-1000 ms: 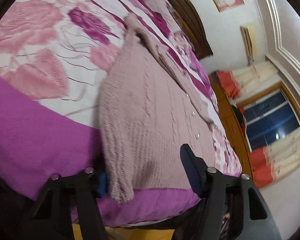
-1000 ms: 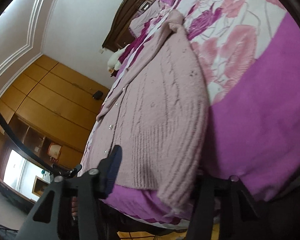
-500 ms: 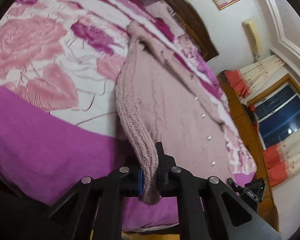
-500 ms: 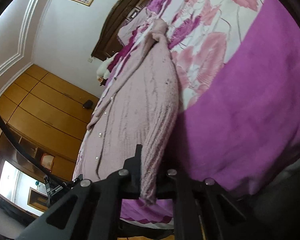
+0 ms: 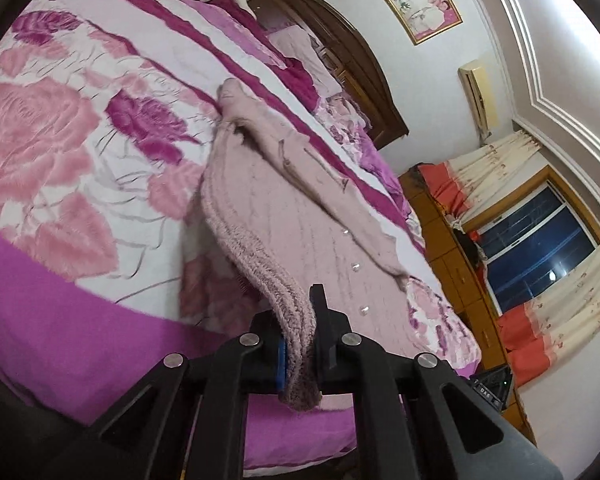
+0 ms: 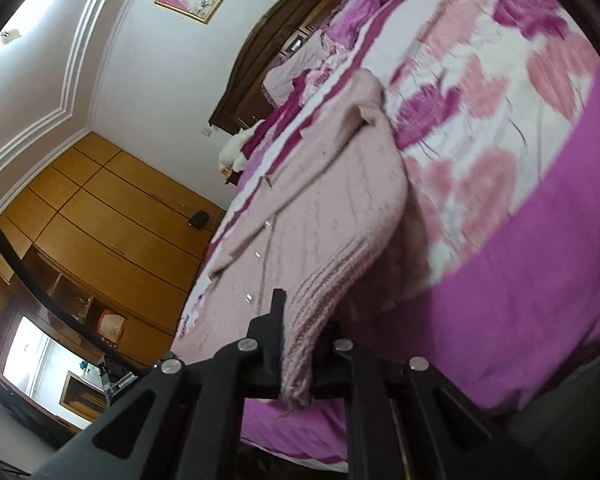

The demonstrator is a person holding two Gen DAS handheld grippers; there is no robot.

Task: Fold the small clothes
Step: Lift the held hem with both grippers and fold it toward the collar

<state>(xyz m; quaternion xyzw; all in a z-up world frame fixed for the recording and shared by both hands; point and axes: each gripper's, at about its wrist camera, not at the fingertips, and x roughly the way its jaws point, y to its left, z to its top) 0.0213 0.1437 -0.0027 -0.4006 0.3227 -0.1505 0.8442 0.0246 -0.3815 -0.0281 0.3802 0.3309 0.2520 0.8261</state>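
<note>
A pale pink knitted cardigan [image 5: 300, 216] with small buttons lies spread on the bed, sleeves folded across its front. My left gripper [image 5: 300, 344] is shut on the ribbed hem at one bottom corner, which is lifted off the bedspread. In the right wrist view the same cardigan [image 6: 332, 208] stretches away, and my right gripper [image 6: 300, 344] is shut on the ribbed hem at the other bottom corner, also raised. Hem fabric hangs down between both pairs of fingers.
The bedspread [image 5: 60, 152] has pink and magenta flowers and a plain magenta band near the edge. A dark wooden headboard [image 5: 340, 48] stands at the far end. Wooden wardrobes [image 6: 112, 216] line one wall; a curtained window [image 5: 540, 248] is on the other.
Both grippers went from open around the hem corners to shut on them, then rose, lifting the cardigan's bottom edge off the bed.
</note>
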